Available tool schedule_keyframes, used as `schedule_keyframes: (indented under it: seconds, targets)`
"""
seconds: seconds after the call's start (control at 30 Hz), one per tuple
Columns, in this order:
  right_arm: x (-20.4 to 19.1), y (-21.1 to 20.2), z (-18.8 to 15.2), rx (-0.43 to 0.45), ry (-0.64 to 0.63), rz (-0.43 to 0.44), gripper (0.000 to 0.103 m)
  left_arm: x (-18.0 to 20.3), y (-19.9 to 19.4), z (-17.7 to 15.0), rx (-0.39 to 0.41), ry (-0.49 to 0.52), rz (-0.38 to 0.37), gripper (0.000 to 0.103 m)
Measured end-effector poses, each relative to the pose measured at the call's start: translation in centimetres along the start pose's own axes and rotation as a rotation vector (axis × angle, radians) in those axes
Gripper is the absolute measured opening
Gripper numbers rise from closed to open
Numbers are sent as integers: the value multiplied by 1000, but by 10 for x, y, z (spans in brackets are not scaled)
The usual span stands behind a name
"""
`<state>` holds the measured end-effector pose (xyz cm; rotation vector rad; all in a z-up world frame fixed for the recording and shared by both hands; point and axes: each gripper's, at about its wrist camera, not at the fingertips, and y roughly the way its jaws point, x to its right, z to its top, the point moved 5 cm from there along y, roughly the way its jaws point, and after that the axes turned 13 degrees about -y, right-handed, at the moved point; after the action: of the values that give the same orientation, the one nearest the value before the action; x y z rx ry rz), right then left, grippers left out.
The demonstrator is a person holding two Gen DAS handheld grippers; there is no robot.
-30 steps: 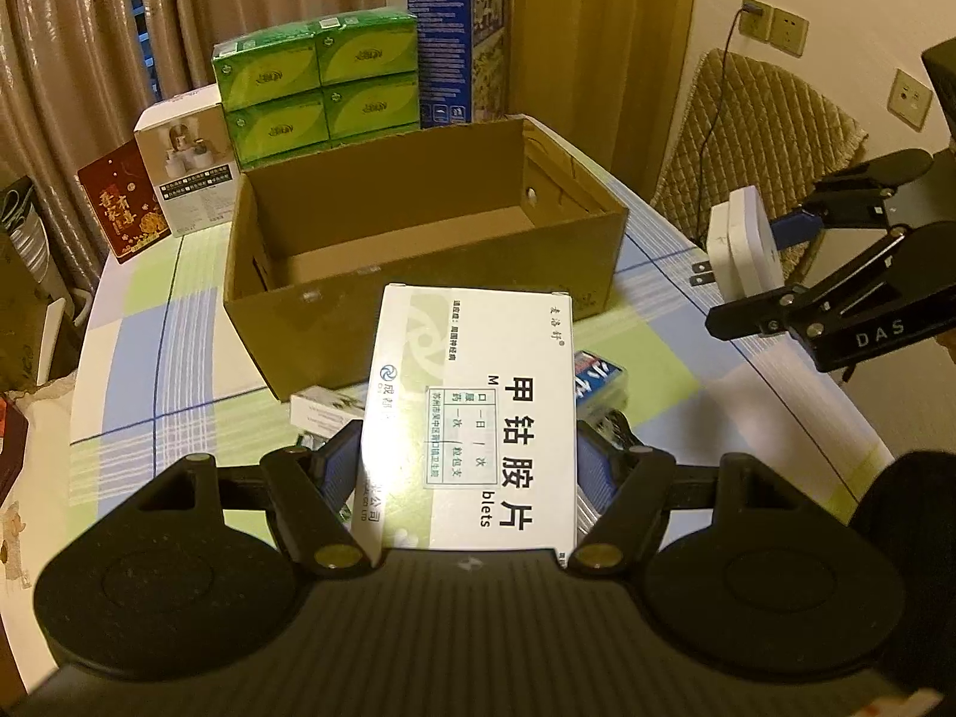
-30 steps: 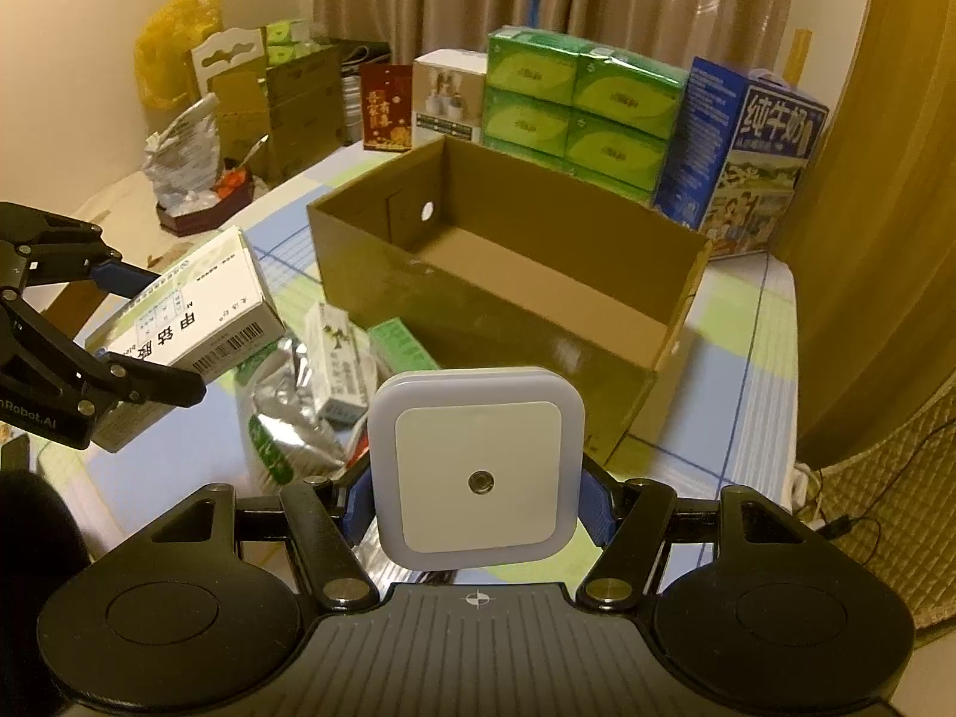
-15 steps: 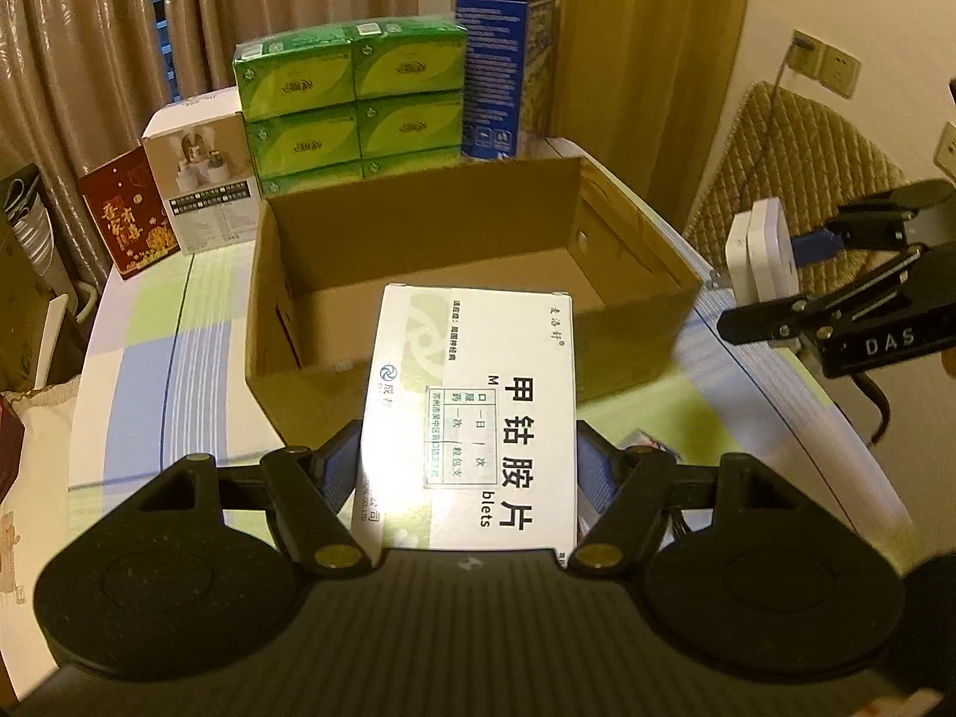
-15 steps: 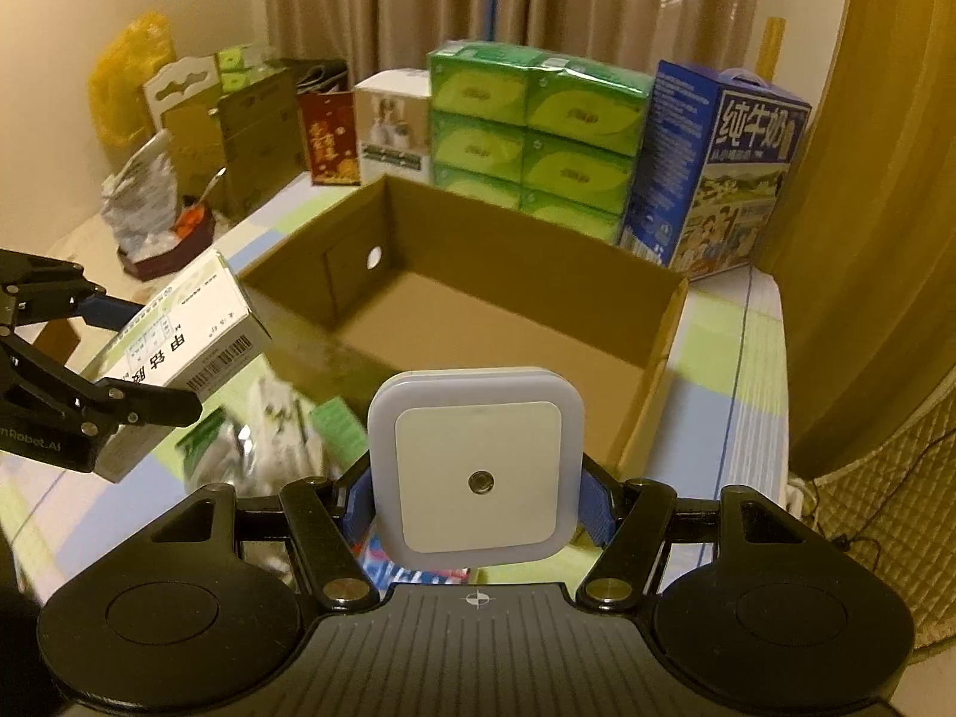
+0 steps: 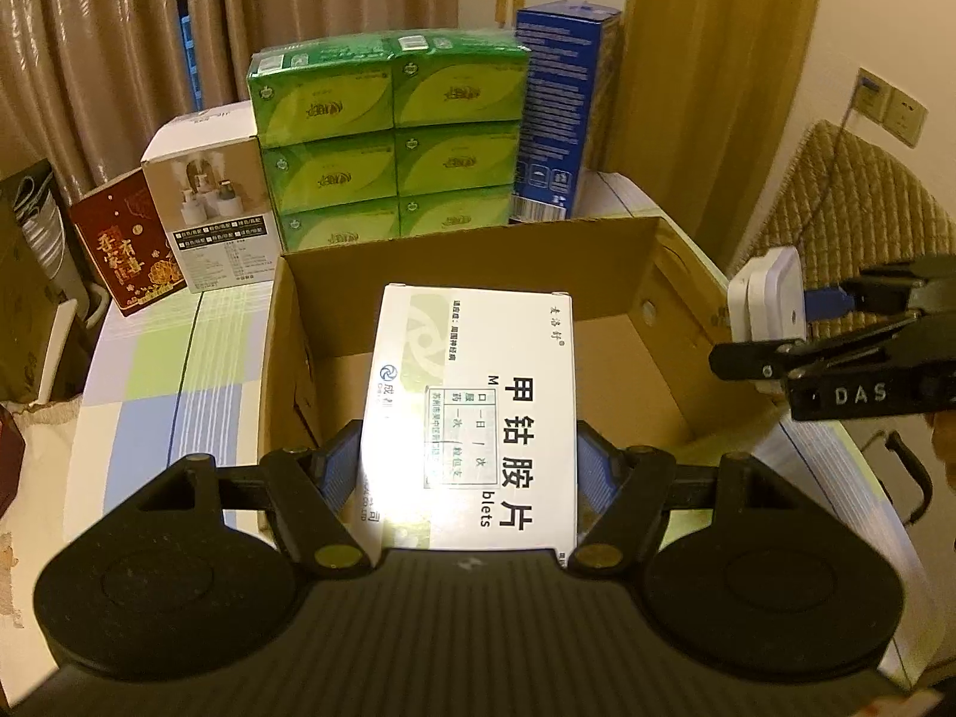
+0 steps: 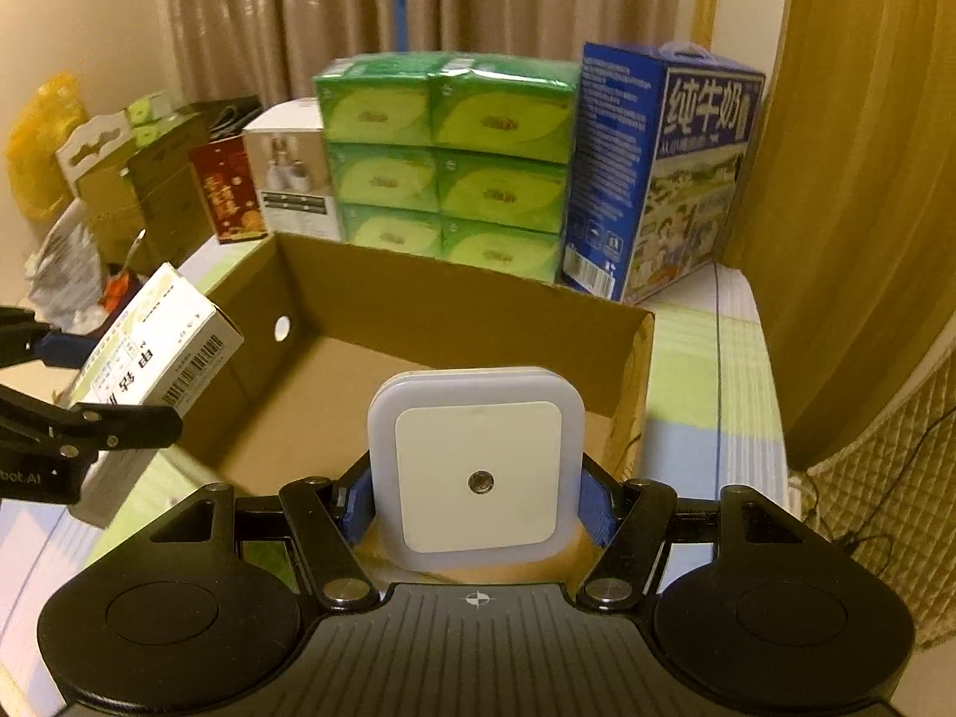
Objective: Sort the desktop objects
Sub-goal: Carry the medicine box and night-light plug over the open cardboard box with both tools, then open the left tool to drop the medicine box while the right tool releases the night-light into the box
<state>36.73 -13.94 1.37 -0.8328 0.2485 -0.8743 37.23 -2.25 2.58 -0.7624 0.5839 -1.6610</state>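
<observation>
My left gripper [image 5: 469, 466] is shut on a white medicine box [image 5: 478, 394] with Chinese print, held above the near-left part of an open cardboard box [image 5: 466, 251]. My right gripper [image 6: 475, 490] is shut on a white square night light [image 6: 478, 466], held over the near edge of the same cardboard box [image 6: 442, 305]. The right gripper with the night light [image 5: 771, 299] shows at the right of the left wrist view. The medicine box [image 6: 155, 346] appears at the left of the right wrist view. The carton's floor looks bare.
Behind the carton stand stacked green tissue packs [image 5: 388, 137], a blue milk carton [image 6: 663, 167], a white appliance box [image 5: 209, 203] and a red packet [image 5: 119, 245]. A quilted chair [image 5: 860, 203] is to the right. Bags and boxes [image 6: 107, 191] crowd the far left.
Both grippers have moved forward and up from the table's loose items to over the open carton. Each still holds its object.
</observation>
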Motion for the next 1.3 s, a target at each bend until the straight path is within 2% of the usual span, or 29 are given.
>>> schedule_keyframes:
  seconds: [0.5,0.87,1.2,1.23,1.27,1.3]
  targets:
    - [11,36,-6,-14,39,-26,63,-8,50,14,-14,-39,1,68]
    - [12,53,-12,-47,61,-21,63,-16,68,22,-4,-117,-4,68]
    - [12,58,-12,-54,76,-26,63,-21,61,18,9,-118,-6,68]
    - [13,58,-11,-44,83,-22,64,-21,60,17,9,-118,-6,68]
    - [14,58,-9,-23,97,-8,75,-21,59,16,10,-116,-7,68]
    - [14,57,-8,-12,112,2,82,-22,58,15,10,-116,-6,68]
